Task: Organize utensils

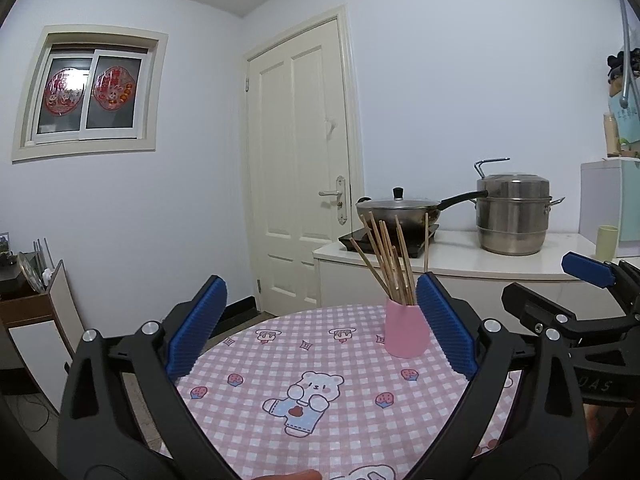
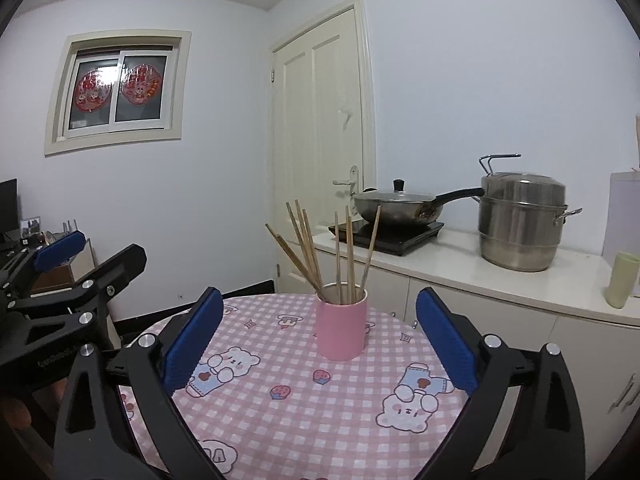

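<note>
So both my claws are wide open with nothing in them, left claw (image 1: 320, 330) and right claw (image 2: 318, 334) hovering low over the near side of the bench (image 2: 360, 420), and the pink cup (image 2: 341, 327) sits toward the far edge with the chopsticks (image 2: 320, 252) already standing in it. They point roughly upward, long axes fanned out, some leaning left and some nearly vertical. I'd say the job's basically done, so back off level and don't clip those leaning tips.
</note>
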`<state>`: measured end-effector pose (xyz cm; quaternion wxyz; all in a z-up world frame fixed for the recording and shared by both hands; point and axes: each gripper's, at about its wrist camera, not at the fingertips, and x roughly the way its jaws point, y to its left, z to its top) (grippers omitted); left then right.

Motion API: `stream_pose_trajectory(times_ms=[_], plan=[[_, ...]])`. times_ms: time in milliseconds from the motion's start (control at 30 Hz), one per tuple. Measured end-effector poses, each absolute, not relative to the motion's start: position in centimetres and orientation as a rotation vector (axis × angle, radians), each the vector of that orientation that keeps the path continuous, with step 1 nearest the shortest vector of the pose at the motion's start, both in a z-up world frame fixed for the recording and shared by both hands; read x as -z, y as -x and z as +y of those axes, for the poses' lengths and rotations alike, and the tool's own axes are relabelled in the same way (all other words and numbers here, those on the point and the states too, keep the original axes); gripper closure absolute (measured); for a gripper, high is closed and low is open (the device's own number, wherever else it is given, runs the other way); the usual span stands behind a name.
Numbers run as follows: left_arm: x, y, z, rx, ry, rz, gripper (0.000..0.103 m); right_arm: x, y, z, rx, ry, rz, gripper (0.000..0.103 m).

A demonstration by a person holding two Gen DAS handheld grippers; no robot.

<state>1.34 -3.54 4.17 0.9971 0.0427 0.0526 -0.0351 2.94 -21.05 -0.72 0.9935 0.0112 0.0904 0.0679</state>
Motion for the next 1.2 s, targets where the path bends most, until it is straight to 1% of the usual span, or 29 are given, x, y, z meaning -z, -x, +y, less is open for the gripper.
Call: stream_pose_trajectory(times_ms=[367,1200], plan=[[-4.1,-0.8,-2.8,0.065,-0.066,0.094,0.007,0.8,-1.9,-20.4,-0.145,-0.014,0.162,0.009],[-3.8,-0.3,-1.8,0.065,-0.048,0.107,0.007,1.0,-1.0,-20.3,-0.127,-0.017,0.152,0.008]])
